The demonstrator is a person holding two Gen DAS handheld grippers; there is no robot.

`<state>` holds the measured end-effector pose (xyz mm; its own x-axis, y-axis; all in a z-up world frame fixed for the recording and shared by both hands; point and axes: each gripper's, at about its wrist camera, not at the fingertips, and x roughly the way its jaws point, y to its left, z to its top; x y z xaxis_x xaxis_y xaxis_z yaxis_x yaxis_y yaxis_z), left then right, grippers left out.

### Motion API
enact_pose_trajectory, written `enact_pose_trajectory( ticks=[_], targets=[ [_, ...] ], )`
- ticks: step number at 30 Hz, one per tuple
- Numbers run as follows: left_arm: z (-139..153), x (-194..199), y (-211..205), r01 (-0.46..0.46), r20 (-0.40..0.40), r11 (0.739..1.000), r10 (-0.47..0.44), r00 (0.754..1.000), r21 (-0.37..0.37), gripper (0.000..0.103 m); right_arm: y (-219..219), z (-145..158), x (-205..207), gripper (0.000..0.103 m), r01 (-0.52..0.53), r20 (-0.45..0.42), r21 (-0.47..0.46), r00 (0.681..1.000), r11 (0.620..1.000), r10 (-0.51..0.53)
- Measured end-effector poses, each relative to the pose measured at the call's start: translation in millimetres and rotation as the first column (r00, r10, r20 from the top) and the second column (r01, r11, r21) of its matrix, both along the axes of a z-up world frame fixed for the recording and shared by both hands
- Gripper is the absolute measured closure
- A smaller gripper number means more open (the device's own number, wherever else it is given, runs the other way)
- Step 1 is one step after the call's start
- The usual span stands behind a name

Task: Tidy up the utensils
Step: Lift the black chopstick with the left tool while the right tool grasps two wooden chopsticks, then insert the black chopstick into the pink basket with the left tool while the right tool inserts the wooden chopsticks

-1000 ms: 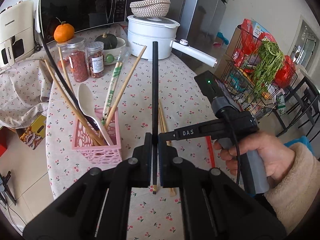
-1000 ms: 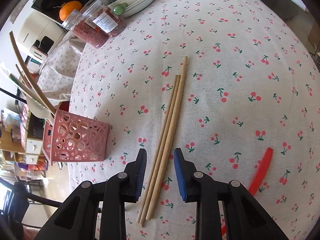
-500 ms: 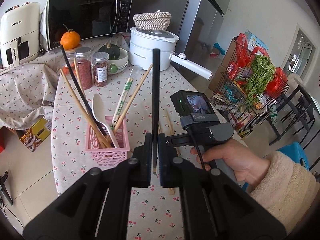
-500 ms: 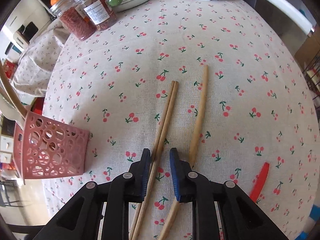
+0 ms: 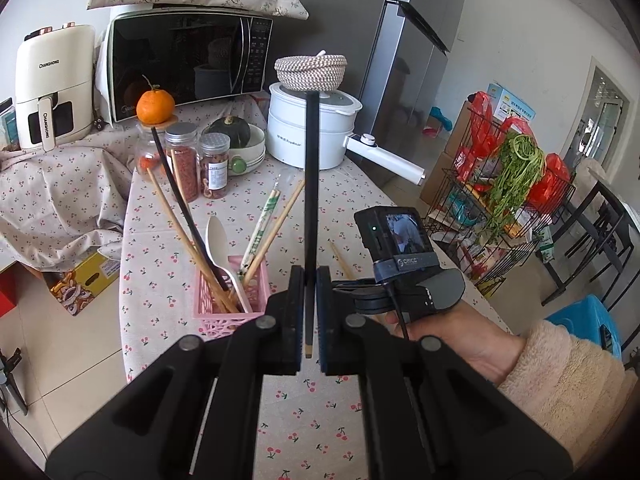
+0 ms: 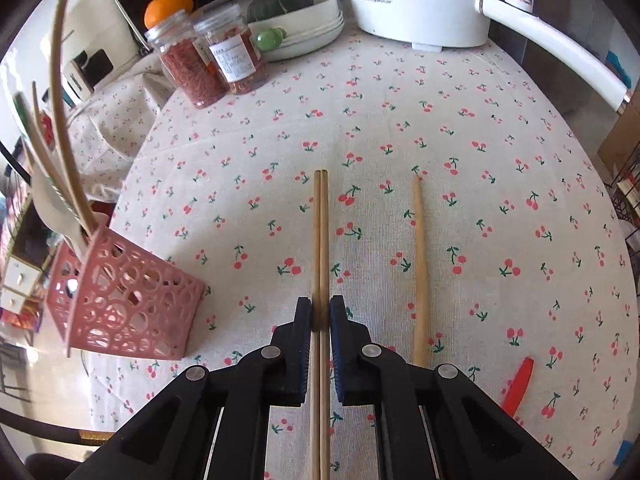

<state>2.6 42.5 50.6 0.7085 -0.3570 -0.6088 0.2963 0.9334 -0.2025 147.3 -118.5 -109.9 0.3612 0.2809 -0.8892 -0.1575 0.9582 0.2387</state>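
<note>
My left gripper (image 5: 307, 308) is shut on a black chopstick (image 5: 311, 200) and holds it upright above the table, right of the pink basket (image 5: 224, 312). The basket holds several chopsticks and a white spoon (image 5: 218, 240). My right gripper (image 6: 320, 312) is shut on a pair of wooden chopsticks (image 6: 321, 232) lying on the cherry-print tablecloth. A third wooden chopstick (image 6: 418, 264) lies to their right. The pink basket (image 6: 124, 304) stands to the left in the right wrist view. The right gripper's body also shows in the left wrist view (image 5: 400, 292).
Two spice jars (image 6: 208, 56), a bowl with a squash (image 6: 296, 24) and a white electric pot (image 6: 416, 0) stand at the table's far end. A red strip (image 6: 518, 380) lies at the right. A microwave (image 5: 184, 60) and wire rack (image 5: 512, 208) stand beyond.
My right gripper closed on the pair of wooden chopsticks, pushing the third one off to the right. My left gripper rose with the black chopstick.
</note>
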Motion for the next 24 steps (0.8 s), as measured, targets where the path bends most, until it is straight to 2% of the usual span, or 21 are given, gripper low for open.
enact_pose_trajectory(
  ticks=[7,10,14,20,24],
  targets=[
    [31,-12,17,-0.035,0.113,0.998,0.041,0.993,-0.061,0.097,-18,64,-31,0.094,0.009,0.209,0.144,0.977,0.990,-0.039],
    [40,-12,23,-0.080,0.166,0.995,0.089,0.982,-0.058,0.097,-22,84,-44,0.094,0.008,0.277,0.181,0.959,0.983,-0.059],
    [41,-5,32,-0.146,0.198,0.988,0.151,0.968,-0.042,0.097,-26,104,-54,0.094,0.007,0.339,0.206,0.938,0.979,-0.078],
    [23,18,41,-0.208,0.170,0.978,0.209,0.963,-0.020,0.097,-27,119,-64,0.094,0.002,0.406,0.216,0.909,0.976,-0.091],
    [3,40,48,-0.237,0.099,0.971,0.238,0.966,-0.014,0.097,-24,125,-68,0.094,0.007,0.439,0.226,0.892,0.974,-0.108]
  ],
)
